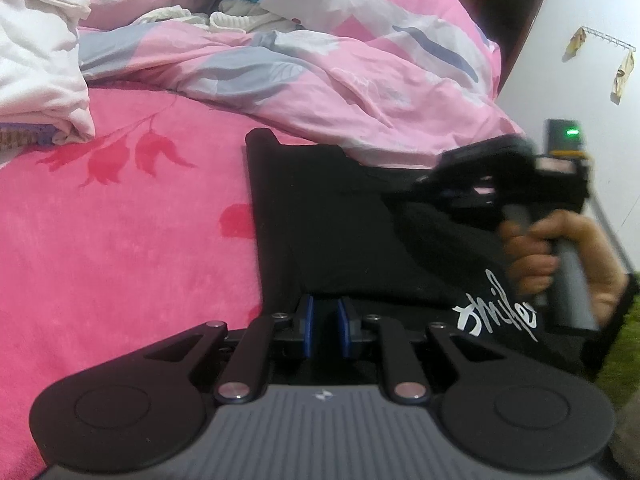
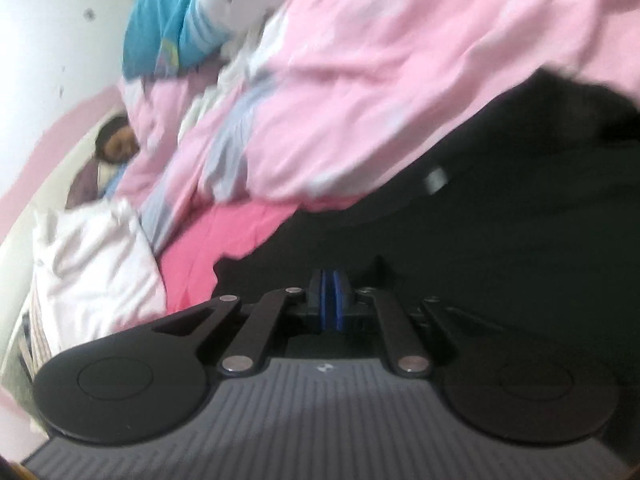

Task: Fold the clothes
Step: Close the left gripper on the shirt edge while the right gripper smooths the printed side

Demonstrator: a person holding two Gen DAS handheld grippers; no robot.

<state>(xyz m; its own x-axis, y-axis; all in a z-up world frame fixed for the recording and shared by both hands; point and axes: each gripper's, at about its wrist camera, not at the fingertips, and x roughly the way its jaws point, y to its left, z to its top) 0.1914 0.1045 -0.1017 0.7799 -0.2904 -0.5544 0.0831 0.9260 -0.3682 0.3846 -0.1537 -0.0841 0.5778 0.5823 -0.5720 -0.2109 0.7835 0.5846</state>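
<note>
My left tool (image 1: 325, 312) holds its blue pads slightly apart at the near hem of the black garment (image 1: 340, 220), which lies on the bed's pink blanket (image 1: 120, 240) near its right edge. My right tool (image 2: 330, 292), pads together, seems clamped on the garment's lifted cloth. Beyond lies a rumpled pink quilt (image 1: 320, 72).

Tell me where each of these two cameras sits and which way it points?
Left wrist view: sits on the left claw, looking along its blue pads over a black shirt on the pink bedsheet; the person's right hand shows, gripping the other tool's handle.
Right wrist view: sits on the right claw, tilted and blurred, pads pressed together against the black shirt; no hand shows.
Shared: the shirt, the pink quilt, the bedsheet and a white cloth.
</note>
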